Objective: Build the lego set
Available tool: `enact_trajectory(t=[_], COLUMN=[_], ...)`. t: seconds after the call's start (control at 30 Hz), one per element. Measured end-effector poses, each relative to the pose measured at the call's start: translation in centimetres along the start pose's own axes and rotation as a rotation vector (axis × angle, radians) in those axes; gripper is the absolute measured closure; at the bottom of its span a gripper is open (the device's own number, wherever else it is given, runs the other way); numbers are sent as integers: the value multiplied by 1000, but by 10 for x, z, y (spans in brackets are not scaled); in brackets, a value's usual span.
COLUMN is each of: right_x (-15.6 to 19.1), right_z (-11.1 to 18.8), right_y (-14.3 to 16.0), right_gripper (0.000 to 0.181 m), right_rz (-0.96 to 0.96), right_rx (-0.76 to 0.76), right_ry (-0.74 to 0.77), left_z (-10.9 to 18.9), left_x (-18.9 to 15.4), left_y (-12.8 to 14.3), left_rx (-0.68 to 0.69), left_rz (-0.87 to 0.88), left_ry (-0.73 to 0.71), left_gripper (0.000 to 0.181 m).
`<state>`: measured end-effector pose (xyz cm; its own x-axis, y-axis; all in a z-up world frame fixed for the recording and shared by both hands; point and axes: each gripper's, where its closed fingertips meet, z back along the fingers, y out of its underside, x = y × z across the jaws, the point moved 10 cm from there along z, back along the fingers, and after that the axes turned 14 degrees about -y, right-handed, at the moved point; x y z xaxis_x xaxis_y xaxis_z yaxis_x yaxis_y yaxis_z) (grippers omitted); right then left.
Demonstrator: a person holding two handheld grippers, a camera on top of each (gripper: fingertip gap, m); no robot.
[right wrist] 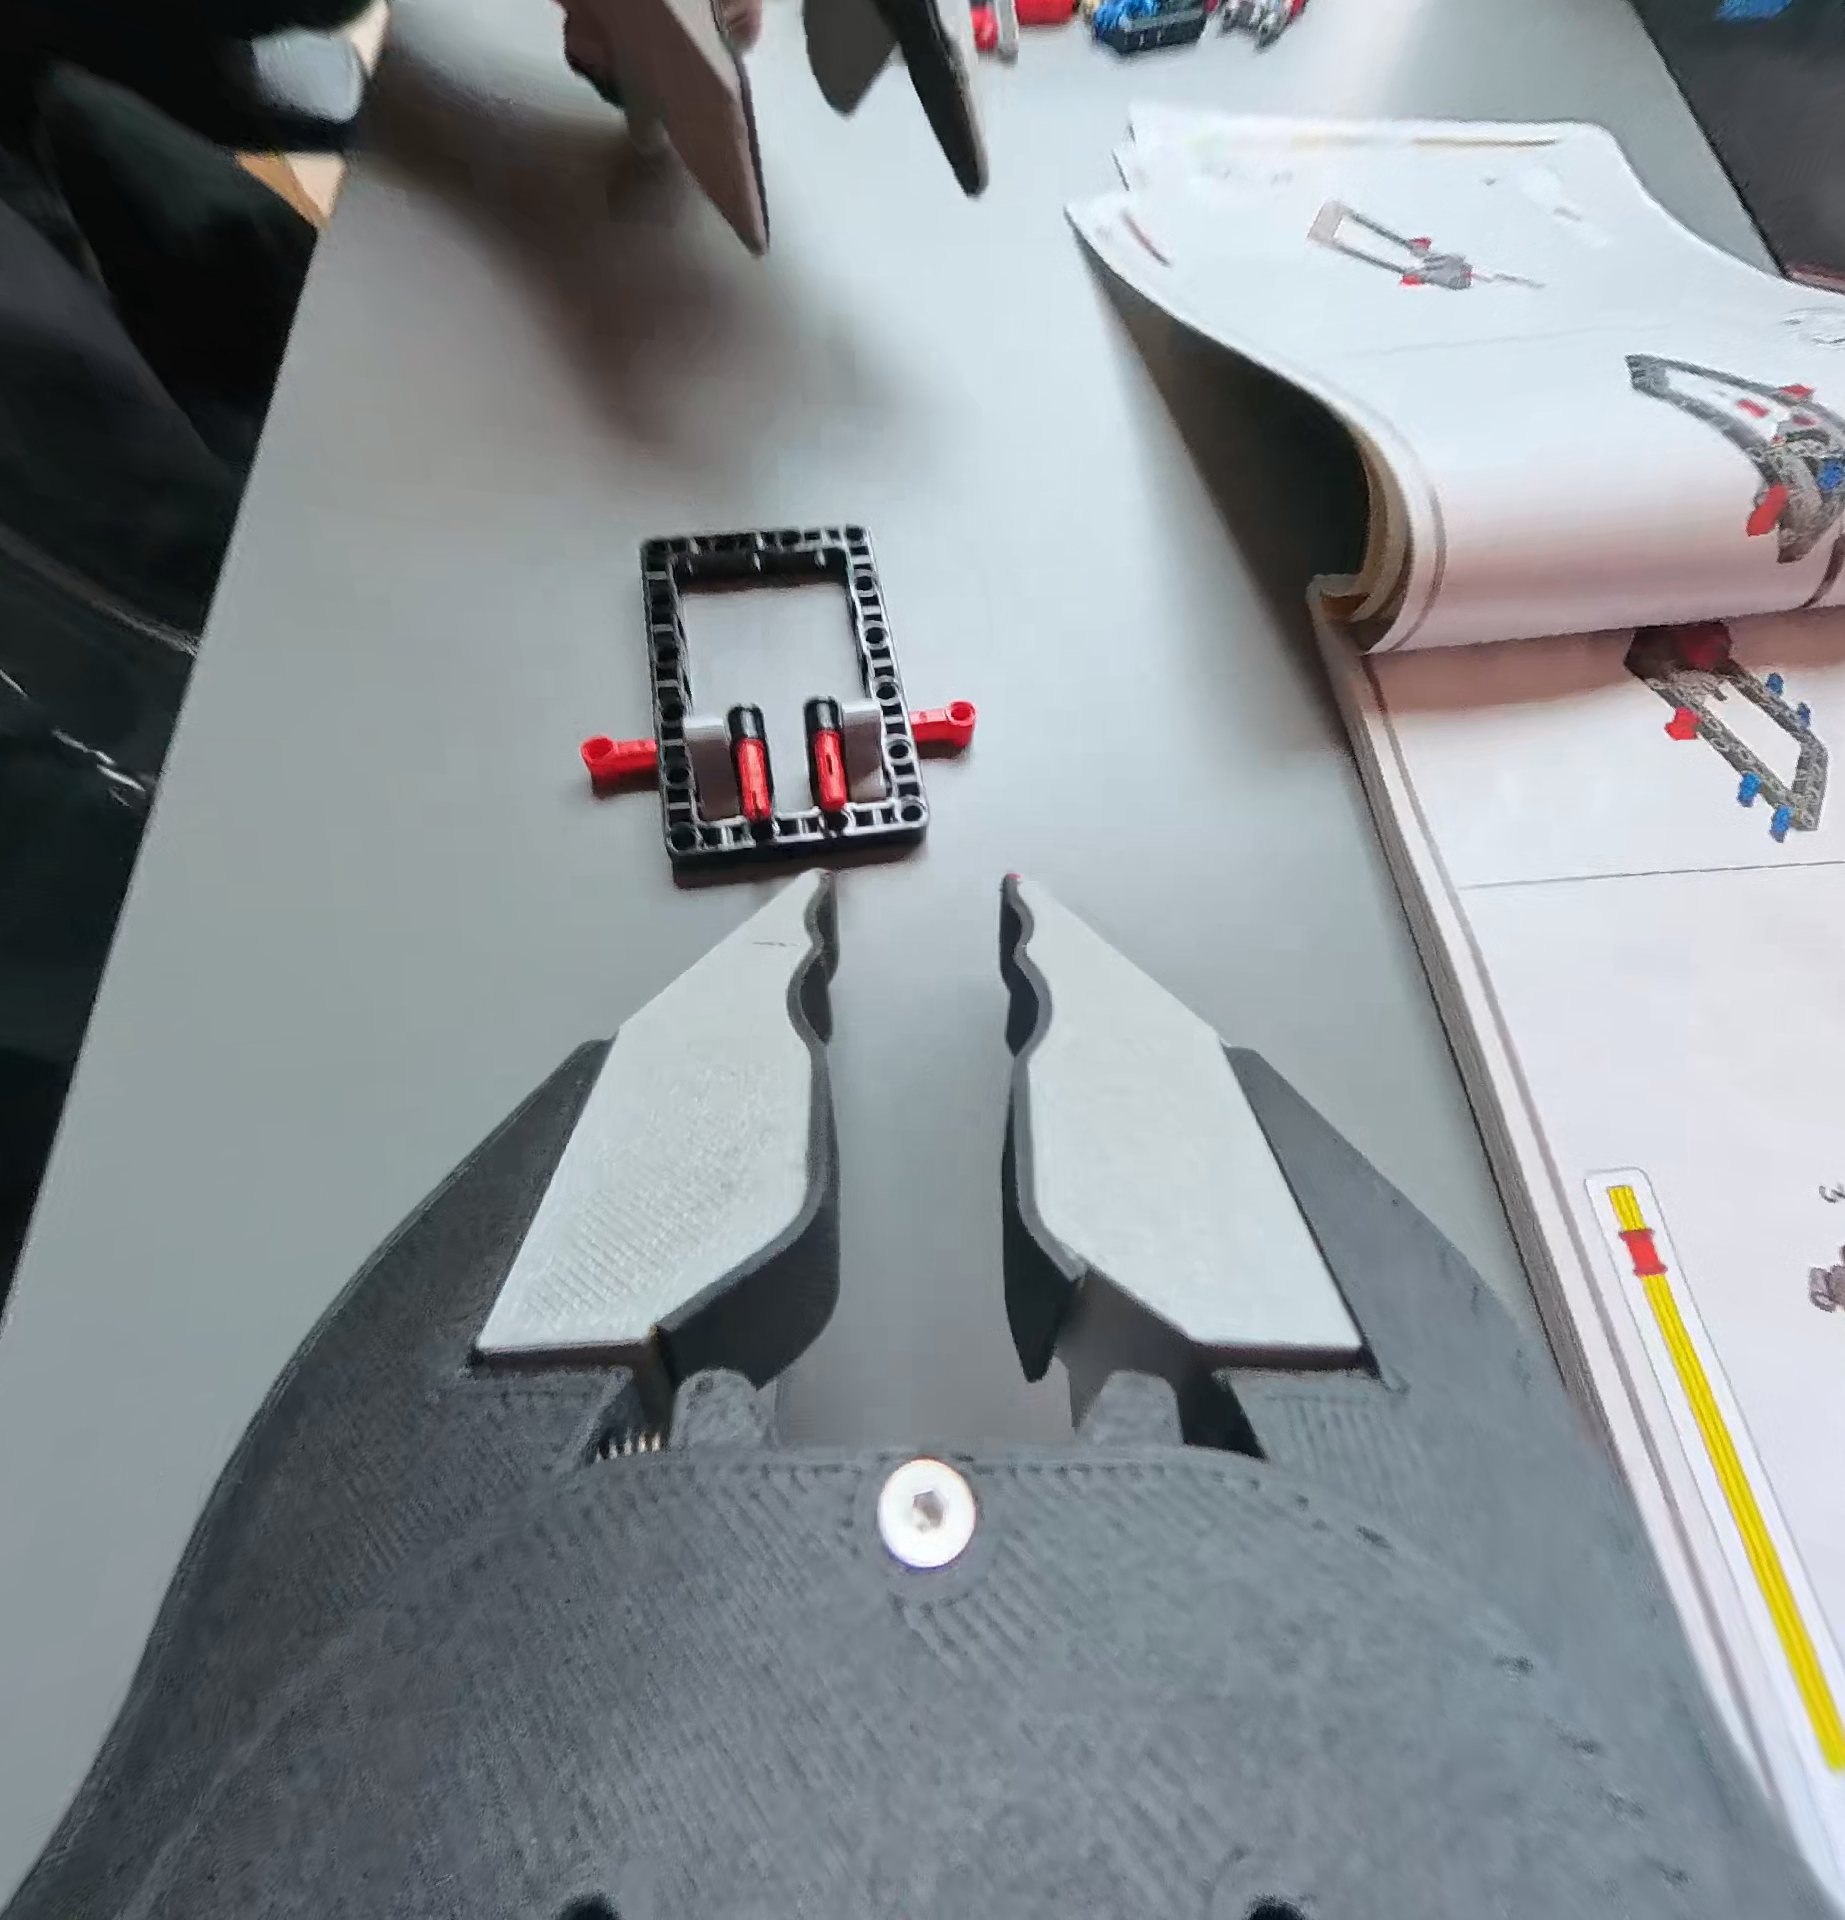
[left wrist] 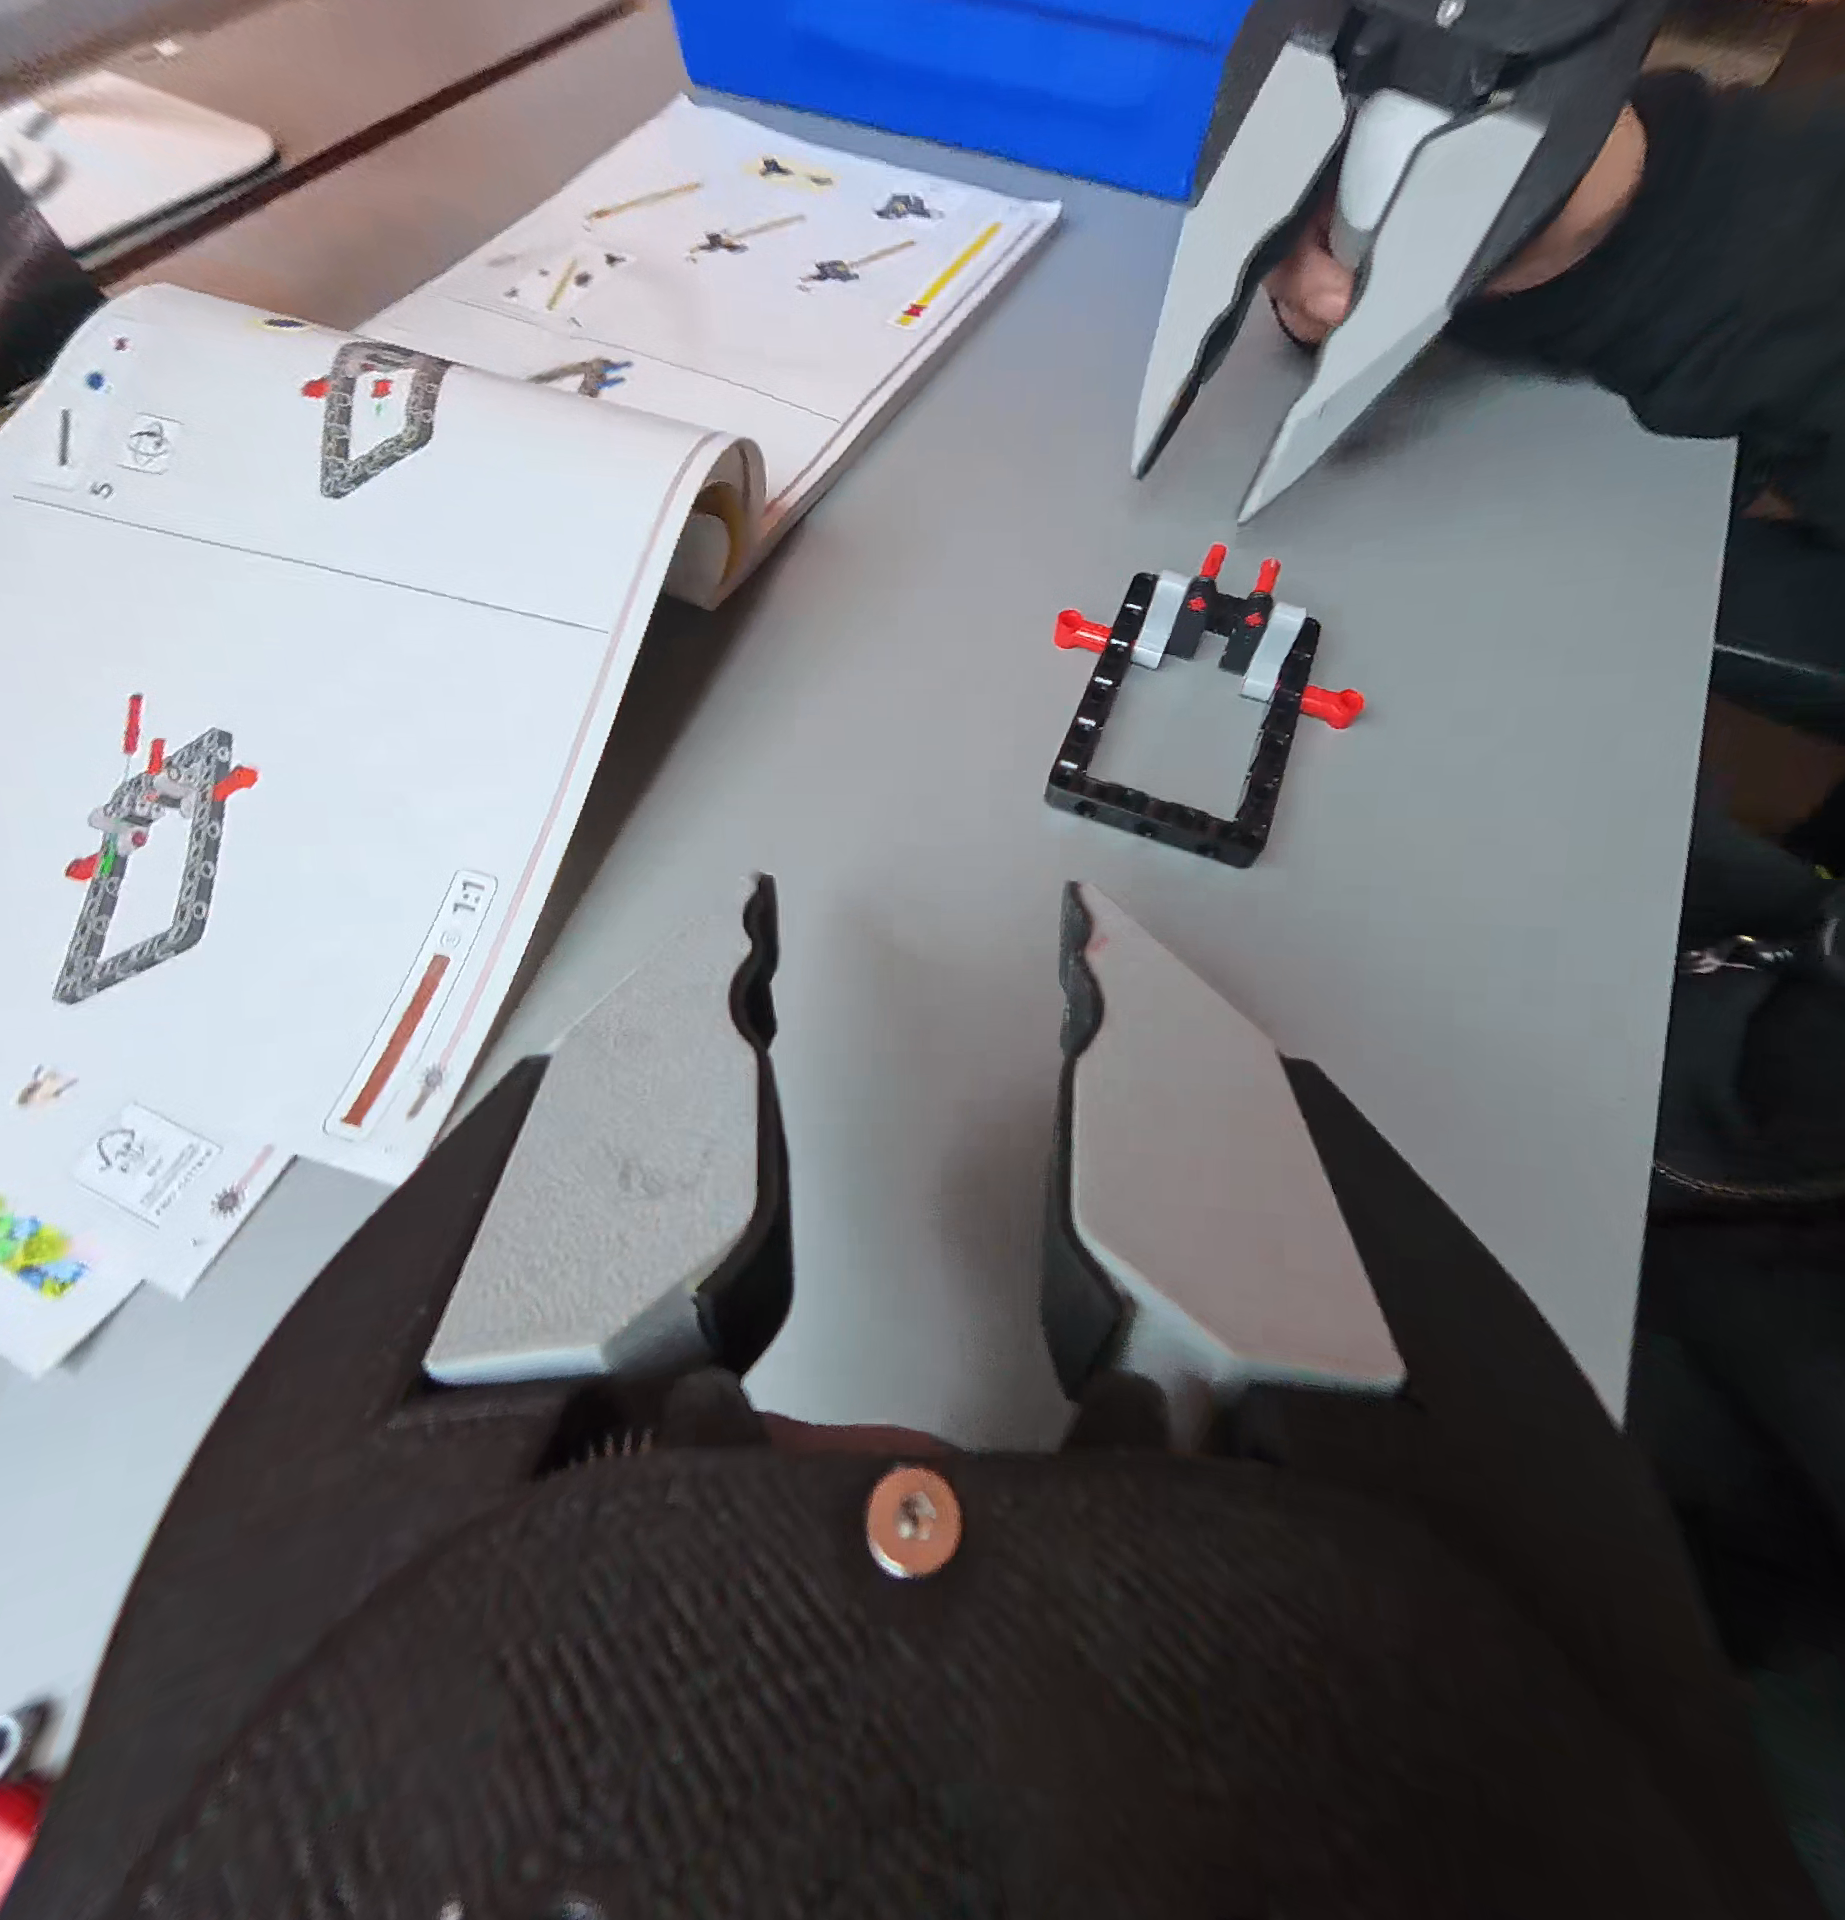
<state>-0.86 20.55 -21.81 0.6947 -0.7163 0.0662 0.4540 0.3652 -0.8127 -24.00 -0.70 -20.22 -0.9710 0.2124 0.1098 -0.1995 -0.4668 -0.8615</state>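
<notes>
A black rectangular lego frame [left wrist: 1084, 727] lies flat on the grey table [left wrist: 897, 644], with grey and black pieces and red pins at one end. It also shows in the right wrist view [right wrist: 658, 665]. My left gripper [left wrist: 913, 888] is open and empty, a short way in front of the frame. My right gripper [right wrist: 916, 883] is open and empty, its tips just short of the frame's pinned end. The right gripper [left wrist: 1198, 494] also shows beyond the frame in the left wrist view. The left gripper [right wrist: 866, 218] shows beyond it in the right wrist view.
An open instruction booklet [left wrist: 326, 675] lies beside the frame, its pages curling up; it also shows in the right wrist view [right wrist: 1583, 540]. A blue bin [left wrist: 959, 83] stands at the far end. Loose lego pieces [right wrist: 1136, 21] lie at the far table end. The table edge [left wrist: 1676, 935] runs close to the frame. Tip to tip, the grippers are about 15 cm apart.
</notes>
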Motion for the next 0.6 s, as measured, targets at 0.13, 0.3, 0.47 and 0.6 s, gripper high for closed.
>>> enact_trajectory(t=[0.13,0.3,0.47,0.6], right_x=[-14,-18,-14,-25], right_z=[0,-13,-27,-19], right_y=[6,1,-10,-19], right_gripper=[160,166,174,181], right_rz=[-31,-13,31,30], right_rx=[65,116,116,-33], right_ry=[45,1,-118,-133], left_z=[4,2,9,7], left_x=[-1,4,10,11], left_y=[2,0,-2,-3], left_rx=[-65,-86,-176,-186], left_rz=[-6,37,84,76], left_ry=[-5,3,-8,-20], left_gripper=[138,144,147,148])
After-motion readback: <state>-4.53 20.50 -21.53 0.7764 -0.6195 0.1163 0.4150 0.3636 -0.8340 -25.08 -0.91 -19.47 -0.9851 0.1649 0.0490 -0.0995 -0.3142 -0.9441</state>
